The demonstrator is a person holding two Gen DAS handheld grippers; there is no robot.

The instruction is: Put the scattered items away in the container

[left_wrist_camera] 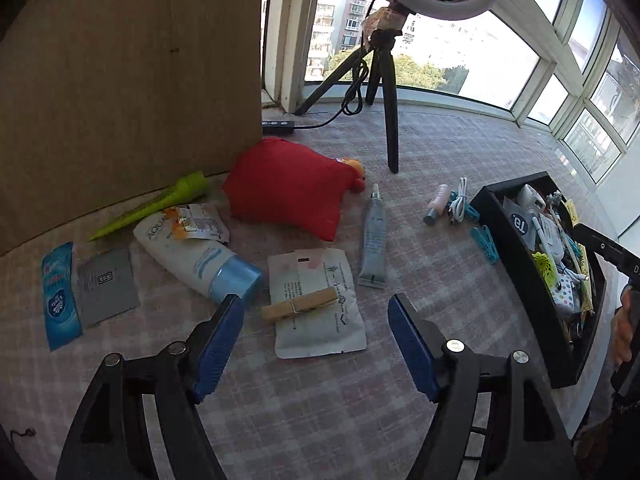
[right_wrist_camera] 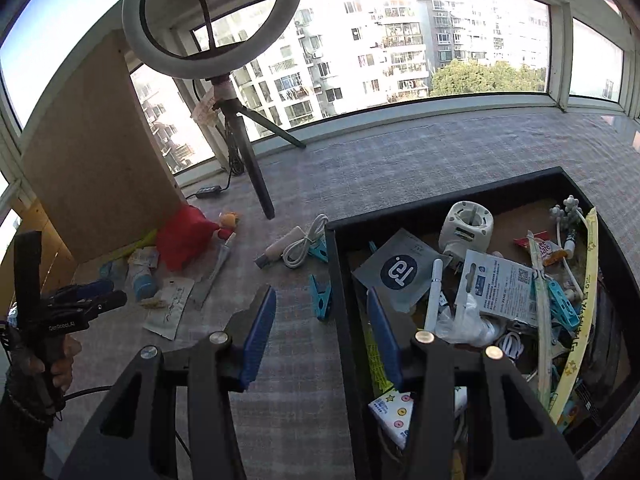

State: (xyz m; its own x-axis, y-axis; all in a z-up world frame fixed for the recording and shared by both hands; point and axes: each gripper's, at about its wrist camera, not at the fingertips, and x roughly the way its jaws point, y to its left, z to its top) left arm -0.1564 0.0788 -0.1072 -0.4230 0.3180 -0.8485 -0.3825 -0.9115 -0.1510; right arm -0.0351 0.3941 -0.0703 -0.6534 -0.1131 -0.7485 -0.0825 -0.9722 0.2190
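Fingers [left_wrist_camera: 218,344] of left gripper [left_wrist_camera: 316,350] apart, empty; wooden clothespin [left_wrist_camera: 299,304] just ahead, between them.

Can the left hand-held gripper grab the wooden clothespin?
Probably yes. The left hand-held gripper is open, and the wooden clothespin lies just ahead between its fingers, atop a white packet, nothing covering it.

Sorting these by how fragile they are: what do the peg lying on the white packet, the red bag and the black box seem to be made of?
The peg looks like bare, unpainted wood: pale tan, matte, with a wire spring. The red bag seems soft woven cloth, wrinkled and slumped. The black box has thin, stiff, matte walls and a brown floor, likely card or board, though that's uncertain.
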